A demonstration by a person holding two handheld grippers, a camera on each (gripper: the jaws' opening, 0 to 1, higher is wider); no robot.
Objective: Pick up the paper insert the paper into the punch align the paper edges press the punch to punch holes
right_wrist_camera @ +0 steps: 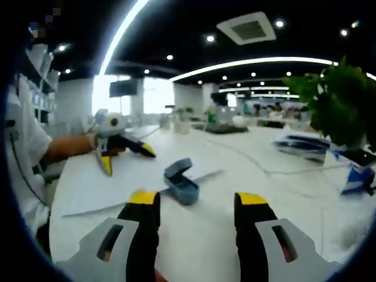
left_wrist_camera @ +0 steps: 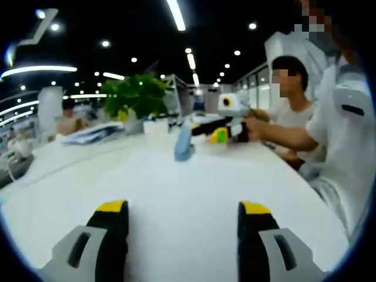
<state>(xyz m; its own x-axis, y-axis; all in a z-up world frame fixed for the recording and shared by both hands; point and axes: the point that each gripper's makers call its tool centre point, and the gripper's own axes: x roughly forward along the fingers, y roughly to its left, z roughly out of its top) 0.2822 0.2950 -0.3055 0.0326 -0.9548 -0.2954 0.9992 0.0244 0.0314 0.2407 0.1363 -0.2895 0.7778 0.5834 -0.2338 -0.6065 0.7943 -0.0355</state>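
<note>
nearest in the right gripper view, the right gripper (right_wrist_camera: 197,202) stands spread wide, holding nothing. just past its yellow tips, at about 11 o'clock, the blue punch (right_wrist_camera: 181,181) sits on the edge of the white paper (right_wrist_camera: 111,179). the left gripper (left_wrist_camera: 183,211) gapes empty over the white table (left_wrist_camera: 176,188). risk: the thin, flat sheet could slide or buckle when pinched, spoiling edge alignment.

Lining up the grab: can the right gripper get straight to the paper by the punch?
Probably yes. The right gripper is open, and bare table lies between it and the paper; the blue punch sits on the paper's near edge.
</note>
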